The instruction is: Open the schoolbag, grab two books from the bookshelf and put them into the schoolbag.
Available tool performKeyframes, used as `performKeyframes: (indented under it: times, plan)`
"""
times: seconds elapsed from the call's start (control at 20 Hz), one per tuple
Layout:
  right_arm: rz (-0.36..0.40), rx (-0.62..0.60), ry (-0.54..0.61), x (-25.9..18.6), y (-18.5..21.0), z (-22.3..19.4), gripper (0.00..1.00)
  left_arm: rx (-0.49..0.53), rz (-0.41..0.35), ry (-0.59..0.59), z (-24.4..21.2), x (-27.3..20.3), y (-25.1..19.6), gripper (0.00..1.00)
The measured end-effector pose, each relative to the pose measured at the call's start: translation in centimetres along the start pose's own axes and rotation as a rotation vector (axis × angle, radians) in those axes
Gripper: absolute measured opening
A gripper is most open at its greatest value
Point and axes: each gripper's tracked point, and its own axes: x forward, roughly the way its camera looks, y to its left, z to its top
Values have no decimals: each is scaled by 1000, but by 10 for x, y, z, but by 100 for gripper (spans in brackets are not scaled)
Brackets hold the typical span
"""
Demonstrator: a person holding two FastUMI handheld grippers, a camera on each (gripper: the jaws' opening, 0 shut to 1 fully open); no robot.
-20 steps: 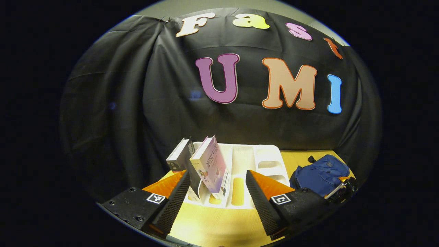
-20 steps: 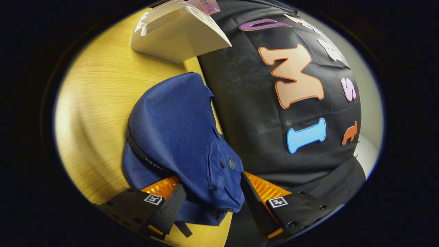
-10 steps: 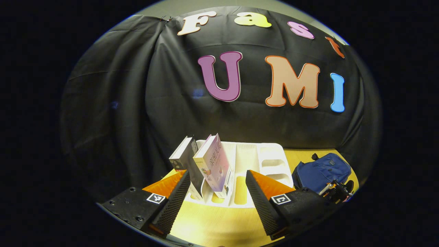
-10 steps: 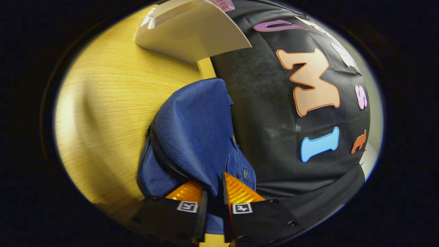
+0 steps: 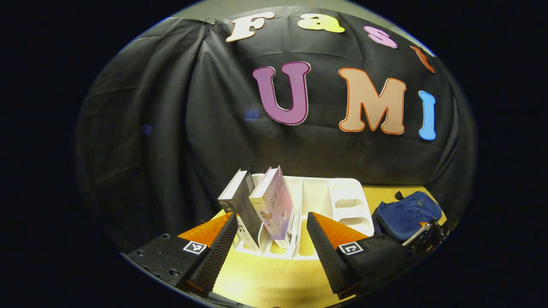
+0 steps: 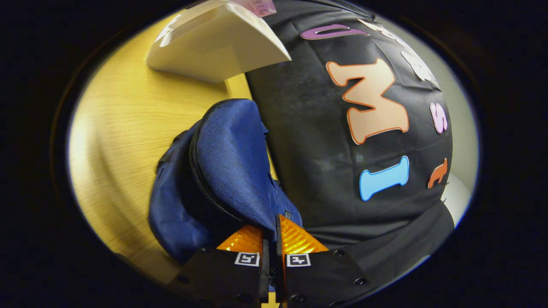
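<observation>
In the right gripper view, my right gripper (image 6: 270,233) is shut on the top flap of the blue schoolbag (image 6: 227,158). The flap is lifted along its zipper, and a dark gap shows under it. In the left gripper view, my left gripper (image 5: 269,233) hangs open in front of the white bookshelf (image 5: 342,201). Two books lean in the shelf's left slots: a grey-white book (image 5: 239,205) and a pink-purple book (image 5: 274,203). The schoolbag (image 5: 406,214) lies to the right of the shelf, with the right gripper (image 5: 421,233) at its near edge.
Everything stands on a yellow wooden table (image 6: 124,119) against the black cloth wall. The white bookshelf (image 6: 214,40) rises beyond the bag in the right gripper view. The shelf's right slots hold nothing.
My right gripper went from open around the bag's flap to shut on it, then lifted the flap so the zipper gap widened. My left gripper drifted slightly left and stayed open.
</observation>
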Motion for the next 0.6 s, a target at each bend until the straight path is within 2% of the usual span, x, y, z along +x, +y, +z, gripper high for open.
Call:
performKeyframes:
  times: [0.25,0.6]
  plan:
    - [-32,62,23,1,-27,2,8,-15,-23,37,11,22,14,95]
    - [-51,118,49,-6,-55,1,8,-83,-105,141,32,66,17,95]
